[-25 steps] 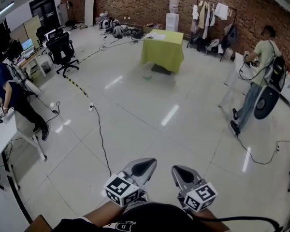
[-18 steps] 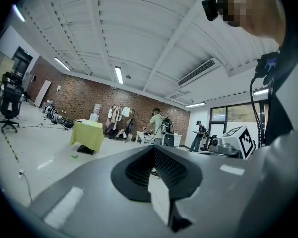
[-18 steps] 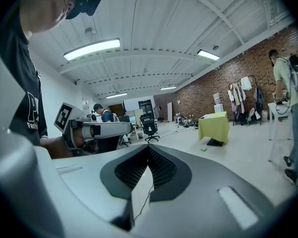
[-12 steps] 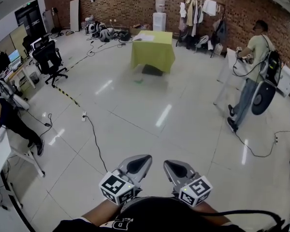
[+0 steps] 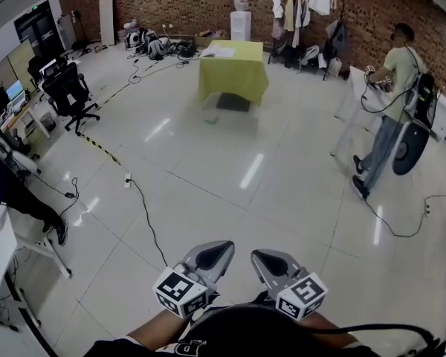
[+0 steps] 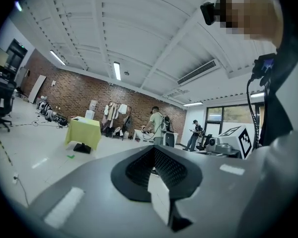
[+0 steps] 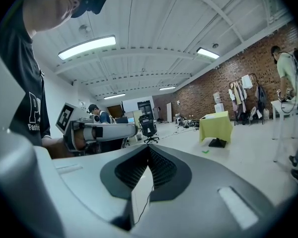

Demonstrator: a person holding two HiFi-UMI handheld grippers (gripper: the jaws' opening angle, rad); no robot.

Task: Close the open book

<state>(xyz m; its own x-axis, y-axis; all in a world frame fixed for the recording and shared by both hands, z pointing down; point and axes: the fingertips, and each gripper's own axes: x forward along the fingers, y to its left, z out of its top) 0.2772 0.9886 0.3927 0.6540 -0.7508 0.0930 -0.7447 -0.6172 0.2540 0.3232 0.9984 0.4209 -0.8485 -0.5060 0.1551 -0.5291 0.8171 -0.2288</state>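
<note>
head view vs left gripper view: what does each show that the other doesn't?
Head view only: the marker cube on the left tool, and a person at the left edge. Left gripper view only: a ceiling lamp, the windows, a person standing by them, and that tool's shut jaws up close. Both: the yellow-green table, the clothes rack, the person with a backpack, the right tool.

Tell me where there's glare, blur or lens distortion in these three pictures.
Head view: bright glare streaks on the glossy floor, and the fisheye bows the brick wall. Left gripper view: dark round vignette at the edges, and the left gripper looks soft up close. Right gripper view: same vignette, and the ceiling light is blown out.
</note>
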